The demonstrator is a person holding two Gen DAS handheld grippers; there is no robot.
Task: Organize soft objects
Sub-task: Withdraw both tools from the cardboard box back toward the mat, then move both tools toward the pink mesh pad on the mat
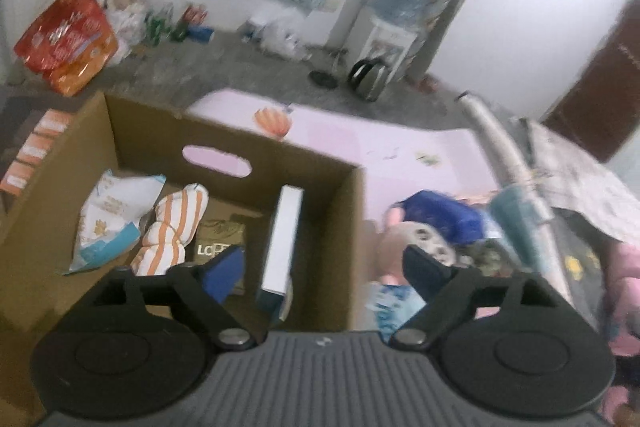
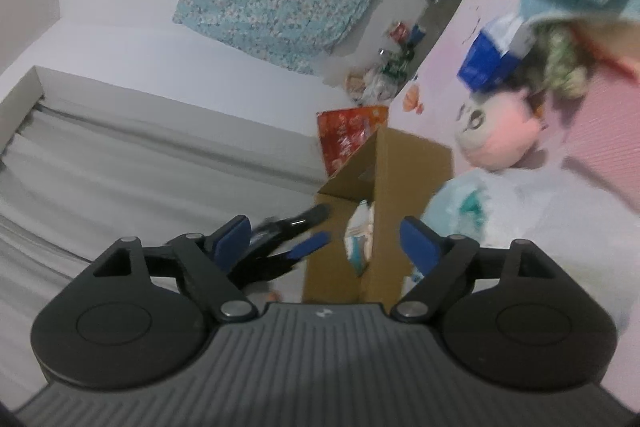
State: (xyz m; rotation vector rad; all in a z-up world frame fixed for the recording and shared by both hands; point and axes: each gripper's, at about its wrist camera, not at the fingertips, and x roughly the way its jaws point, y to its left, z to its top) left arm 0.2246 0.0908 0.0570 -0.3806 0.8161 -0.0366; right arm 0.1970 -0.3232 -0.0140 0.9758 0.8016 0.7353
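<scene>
Brown open cardboard box [image 1: 224, 155] at left of frame holds an orange-striped white soft roll [image 1: 172, 227]; left gripper [image 1: 320, 267] and right gripper [image 2: 324, 243] jaws gape wide, empty.

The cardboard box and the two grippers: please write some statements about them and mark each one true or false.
1. The cardboard box holds an orange-and-white striped soft item. True.
2. The left gripper is clamped on the striped item. False: its jaws stand open with nothing between them.
3. A white flat box stands on edge inside the cardboard box. True.
4. The round pink plush lies inside the cardboard box. False: it lies outside, on the pink mat.
5. The right gripper holds a blue pouch. False: its jaws are open and empty.
</scene>
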